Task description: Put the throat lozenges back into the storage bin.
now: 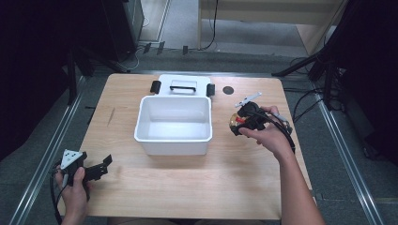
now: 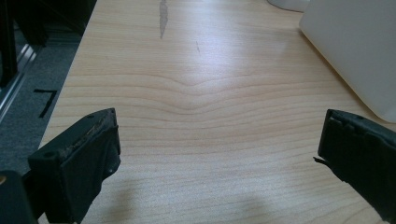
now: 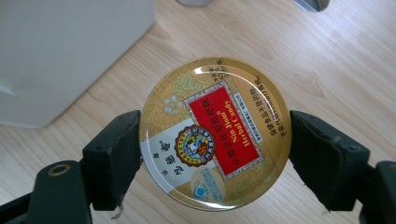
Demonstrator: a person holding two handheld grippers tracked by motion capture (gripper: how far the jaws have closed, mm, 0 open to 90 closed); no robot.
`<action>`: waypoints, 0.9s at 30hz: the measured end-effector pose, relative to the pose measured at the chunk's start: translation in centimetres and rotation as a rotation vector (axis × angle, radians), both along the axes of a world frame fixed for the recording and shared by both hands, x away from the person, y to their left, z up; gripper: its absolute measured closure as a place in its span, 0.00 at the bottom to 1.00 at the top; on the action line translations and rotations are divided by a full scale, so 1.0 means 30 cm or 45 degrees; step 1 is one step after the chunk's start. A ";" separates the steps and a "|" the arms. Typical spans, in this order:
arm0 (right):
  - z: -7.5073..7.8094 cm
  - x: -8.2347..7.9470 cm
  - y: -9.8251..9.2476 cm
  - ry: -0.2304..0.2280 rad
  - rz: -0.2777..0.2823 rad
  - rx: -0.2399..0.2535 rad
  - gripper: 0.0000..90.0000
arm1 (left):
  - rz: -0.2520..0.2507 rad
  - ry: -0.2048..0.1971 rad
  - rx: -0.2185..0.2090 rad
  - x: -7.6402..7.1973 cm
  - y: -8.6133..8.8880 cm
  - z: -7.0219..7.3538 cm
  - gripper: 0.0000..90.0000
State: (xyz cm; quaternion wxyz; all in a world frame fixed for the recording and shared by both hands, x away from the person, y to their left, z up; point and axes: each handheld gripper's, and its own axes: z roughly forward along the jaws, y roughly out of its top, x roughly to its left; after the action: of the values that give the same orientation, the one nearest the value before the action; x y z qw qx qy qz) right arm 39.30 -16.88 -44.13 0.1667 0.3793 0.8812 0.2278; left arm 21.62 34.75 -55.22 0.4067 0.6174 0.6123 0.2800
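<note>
A round gold candy tin [image 3: 215, 135] with a red label is clamped flat between the two black jaws of my right gripper [image 3: 215, 154], held above the wooden table. From above, that tin [image 1: 233, 123] and the right gripper [image 1: 236, 125] hang just right of the white bin [image 1: 141, 123], whose inside holds nothing. My left gripper [image 1: 107, 164] rests low at the table's front left, jaws wide apart. In the left gripper view its jaws [image 2: 215, 154] frame bare wood, with the bin's wall [image 2: 359, 46] off to the right.
The bin's white lid [image 1: 183, 86] with black clips lies flat behind the bin. A dark round mark [image 1: 228, 90] sits on the table [image 1: 187, 187] right of the lid. Cables and dark stands line the floor around the table.
</note>
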 end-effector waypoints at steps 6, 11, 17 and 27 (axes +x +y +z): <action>0.030 -0.004 0.031 -0.022 0.061 -0.005 0.23 | 0.000 0.000 -0.003 0.000 0.000 0.000 0.00; 0.050 -0.005 0.049 -0.027 0.096 0.000 0.23 | 0.001 0.000 0.000 0.000 -0.001 0.000 0.00; 0.077 -0.002 0.061 -0.040 0.111 0.007 0.23 | 0.000 -0.001 0.000 0.000 -0.001 0.000 0.00; 0.141 0.000 0.109 -0.069 0.148 0.004 0.23 | -0.005 -0.001 -0.004 0.001 0.000 -0.001 0.00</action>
State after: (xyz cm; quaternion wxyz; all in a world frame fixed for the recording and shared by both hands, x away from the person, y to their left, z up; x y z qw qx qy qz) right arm 39.29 -13.60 -39.89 0.1761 0.3214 0.8966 0.2487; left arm 21.66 34.74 -55.23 0.4083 0.6179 0.6115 0.2784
